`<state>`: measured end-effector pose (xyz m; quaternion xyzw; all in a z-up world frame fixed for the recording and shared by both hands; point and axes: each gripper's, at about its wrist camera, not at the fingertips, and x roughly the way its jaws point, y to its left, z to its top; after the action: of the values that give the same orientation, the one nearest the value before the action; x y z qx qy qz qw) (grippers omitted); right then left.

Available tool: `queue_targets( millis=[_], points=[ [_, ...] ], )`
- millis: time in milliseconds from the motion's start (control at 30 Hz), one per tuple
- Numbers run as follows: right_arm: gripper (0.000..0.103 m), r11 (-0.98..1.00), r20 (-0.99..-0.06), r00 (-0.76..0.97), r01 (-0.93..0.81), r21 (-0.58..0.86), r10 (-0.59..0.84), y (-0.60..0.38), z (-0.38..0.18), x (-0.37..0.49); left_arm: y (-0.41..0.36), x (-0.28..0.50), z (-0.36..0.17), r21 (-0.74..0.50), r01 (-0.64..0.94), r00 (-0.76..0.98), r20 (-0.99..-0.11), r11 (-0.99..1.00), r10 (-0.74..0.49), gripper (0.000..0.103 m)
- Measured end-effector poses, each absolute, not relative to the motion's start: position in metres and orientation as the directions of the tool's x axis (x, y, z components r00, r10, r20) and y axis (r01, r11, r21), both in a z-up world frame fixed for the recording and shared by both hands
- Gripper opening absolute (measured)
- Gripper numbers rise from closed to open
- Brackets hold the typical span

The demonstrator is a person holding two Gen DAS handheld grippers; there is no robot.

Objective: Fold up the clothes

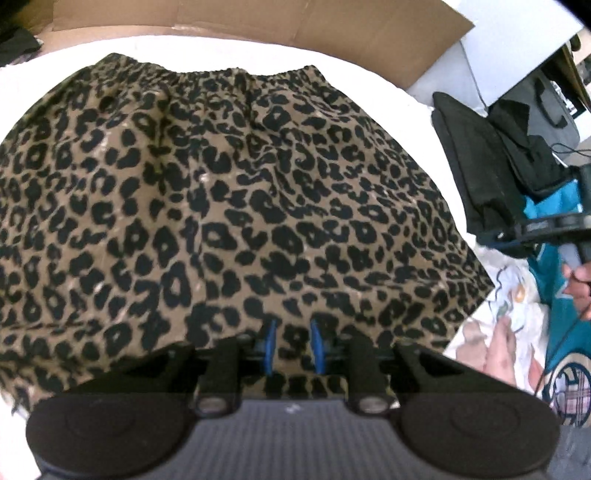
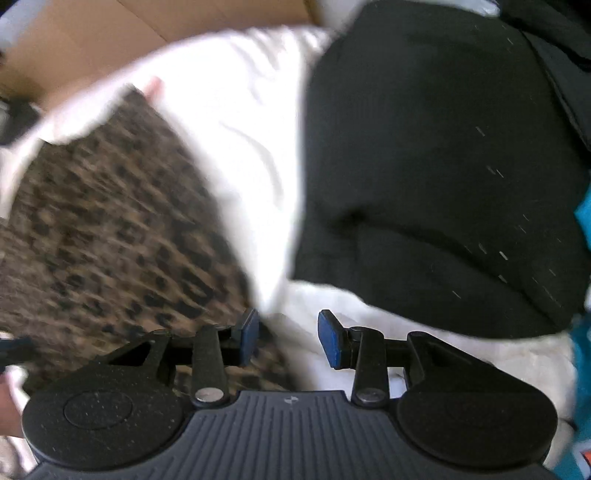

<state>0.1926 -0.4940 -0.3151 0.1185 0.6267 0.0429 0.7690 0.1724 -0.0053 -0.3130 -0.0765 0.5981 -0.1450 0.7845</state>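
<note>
The leopard-print skirt (image 1: 229, 206) lies spread flat on a white sheet (image 1: 436, 122), filling the centre of the left wrist view, its gathered waistband at 12 o'clock and its hem at 6 o'clock.

The left gripper (image 1: 293, 345) hangs over the hem at 6 o'clock. Its blue pads (image 1: 271, 343) stand a narrow gap apart; printed cloth shows through the gap, but the pads do not appear to press on it.

The right gripper (image 2: 288, 338) sits at 6 o'clock of its own view, over the skirt's edge (image 2: 110, 240), which runs off toward 9 o'clock. Its jaws are apart, wider than the left pair, with only sheet and the cloth's border visible between them. This view is blurred.

Surroundings:
- Flattened cardboard (image 1: 258, 22) borders the sheet at 12 o'clock.
- A black garment (image 2: 443, 166) lies on the sheet from 1 to 3 o'clock of the right wrist view, close beside the skirt with a strip of white between.
- Dark bags or garments (image 1: 480, 166) are heaped at 2 to 3 o'clock of the left wrist view.
- Teal clothing (image 1: 554, 288) and pale printed fabric (image 1: 517, 306) lie at 4 o'clock, off the skirt's corner.
- The person's right hand (image 1: 580, 284) shows at 3 to 4 o'clock, holding its gripper's handle.
</note>
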Motion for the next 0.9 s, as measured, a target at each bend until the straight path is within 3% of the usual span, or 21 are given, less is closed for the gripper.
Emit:
queue_targets(
  millis=[167, 333, 600, 900],
  points=[
    [0.043, 0.938, -0.891, 0.326, 0.035, 0.345, 0.315, -0.480, -0.298, 0.204, -0.004, 0.181, -0.333, -0.289, 0.103, 0.210, -0.929, 0.952, -0.304, 0.025],
    [0.043, 0.928, -0.879, 0.313, -0.023, 0.371, 0.359, -0.450, -0.303, 0.214, -0.004, 0.191, -0.333, -0.286, 0.146, 0.162, -0.937, 0.947, -0.308, 0.032],
    [0.044, 0.940, -0.885, 0.322, -0.069, 0.334, 0.337, -0.424, -0.308, 0.214, 0.010, 0.232, -0.308, -0.254, 0.175, 0.193, -0.939, 0.951, -0.286, 0.061],
    [0.044, 0.939, -0.885, 0.318, -0.172, 0.298, 0.339, -0.401, -0.319, 0.211, 0.036, 0.269, -0.293, -0.153, 0.358, 0.156, -0.963, 0.921, -0.221, 0.067]
  ],
)
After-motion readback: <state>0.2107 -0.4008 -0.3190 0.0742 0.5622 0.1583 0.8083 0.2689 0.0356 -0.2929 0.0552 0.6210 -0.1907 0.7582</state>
